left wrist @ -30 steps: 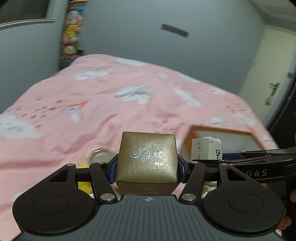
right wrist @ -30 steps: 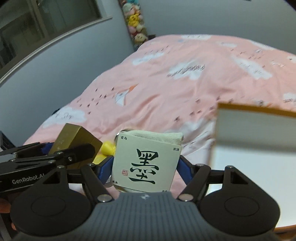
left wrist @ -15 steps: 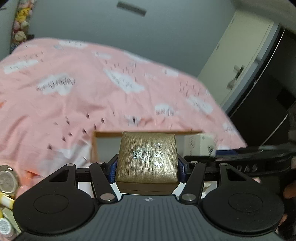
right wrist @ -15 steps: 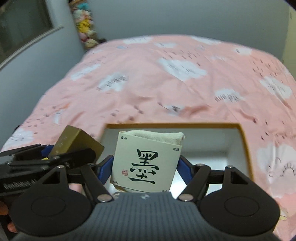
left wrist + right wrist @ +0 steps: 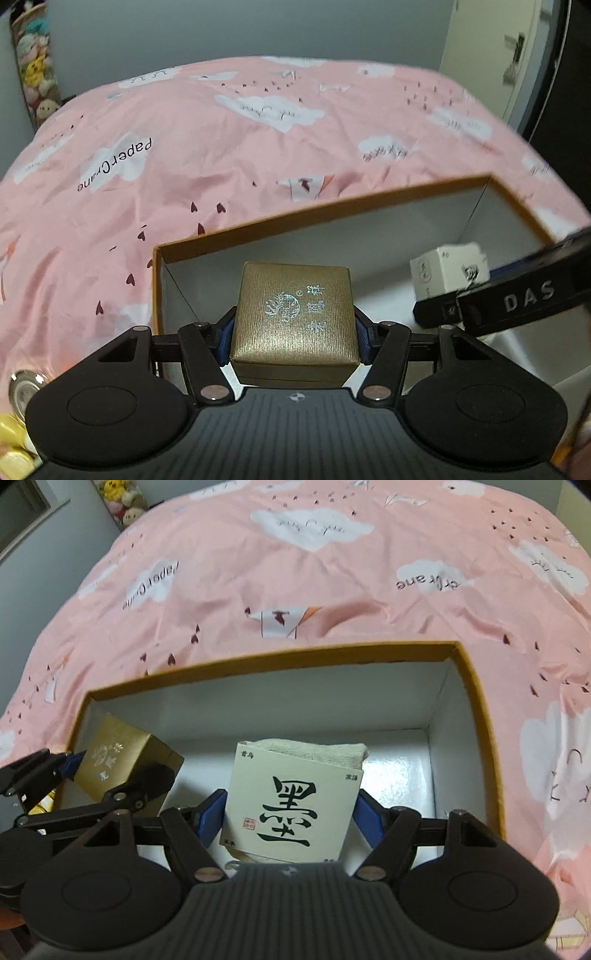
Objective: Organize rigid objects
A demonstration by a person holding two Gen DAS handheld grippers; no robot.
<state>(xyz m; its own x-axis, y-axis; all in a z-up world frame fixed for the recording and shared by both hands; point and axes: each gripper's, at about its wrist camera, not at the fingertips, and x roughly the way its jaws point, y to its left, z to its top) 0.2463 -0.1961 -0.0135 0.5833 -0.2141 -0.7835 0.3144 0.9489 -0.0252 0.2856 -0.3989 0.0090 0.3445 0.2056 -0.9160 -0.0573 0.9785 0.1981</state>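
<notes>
My left gripper (image 5: 295, 328) is shut on a gold box (image 5: 295, 314) with silver print, held over the left end of an open cardboard box (image 5: 332, 210) with a white inside. My right gripper (image 5: 290, 812) is shut on a white box (image 5: 291, 805) with a large black character and a beige cloth wrap, held over the same cardboard box (image 5: 277, 661). The gold box (image 5: 122, 760) shows at the left of the right wrist view. The white box (image 5: 447, 269) shows at the right of the left wrist view.
The cardboard box lies on a bed with a pink cloud-print cover (image 5: 295, 572). A round metal tin (image 5: 24, 387) and yellow items (image 5: 11, 435) lie at the lower left. Plush toys (image 5: 33, 81) hang at the back left. A door (image 5: 491, 55) stands at the back right.
Both grippers have moved forward and down over the open cardboard box, each still holding its box. The box's white inside now fills the lower part of both views.
</notes>
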